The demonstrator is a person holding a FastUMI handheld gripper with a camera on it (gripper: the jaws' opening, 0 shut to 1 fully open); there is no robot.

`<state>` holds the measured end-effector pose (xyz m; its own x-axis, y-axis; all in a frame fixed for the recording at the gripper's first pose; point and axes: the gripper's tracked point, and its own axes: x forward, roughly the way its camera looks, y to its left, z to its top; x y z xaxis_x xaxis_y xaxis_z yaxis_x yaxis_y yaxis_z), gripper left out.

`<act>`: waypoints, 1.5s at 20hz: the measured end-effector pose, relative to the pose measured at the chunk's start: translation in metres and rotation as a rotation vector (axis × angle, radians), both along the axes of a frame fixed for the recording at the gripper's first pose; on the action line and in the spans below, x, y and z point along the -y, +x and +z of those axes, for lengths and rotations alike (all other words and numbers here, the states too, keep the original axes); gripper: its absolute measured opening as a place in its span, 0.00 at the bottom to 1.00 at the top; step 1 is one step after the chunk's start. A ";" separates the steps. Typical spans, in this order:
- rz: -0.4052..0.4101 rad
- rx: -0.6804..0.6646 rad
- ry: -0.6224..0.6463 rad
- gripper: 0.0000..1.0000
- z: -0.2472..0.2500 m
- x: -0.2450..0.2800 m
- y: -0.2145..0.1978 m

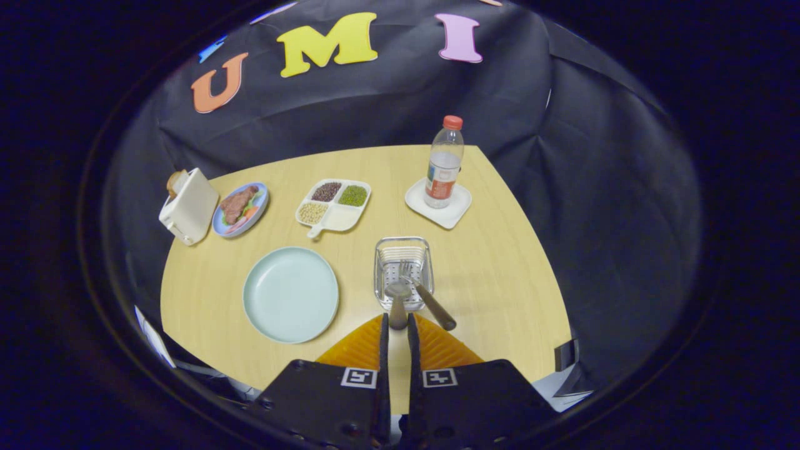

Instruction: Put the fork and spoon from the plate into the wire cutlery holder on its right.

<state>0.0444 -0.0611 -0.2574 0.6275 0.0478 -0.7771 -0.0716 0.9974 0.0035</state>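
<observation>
My fingers point(382, 350) cover the lower end of the spoon point(398, 305) handle, and from here I cannot tell whether both press on it or merely flank it; the fork point(426, 294) has its tines down among the wires of the cutlery holder point(404, 272), partly screened by them; the toaster point(186, 206) hides most of the bread slice point(174, 182) in its slot; the bottle point(444, 164) label is too small to make out.
</observation>
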 end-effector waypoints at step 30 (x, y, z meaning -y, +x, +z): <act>0.148 0.844 0.030 0.96 0.281 -0.148 -0.005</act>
<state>0.0398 0.0868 0.0232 0.9809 0.1878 -0.0498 -0.1914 0.9780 -0.0834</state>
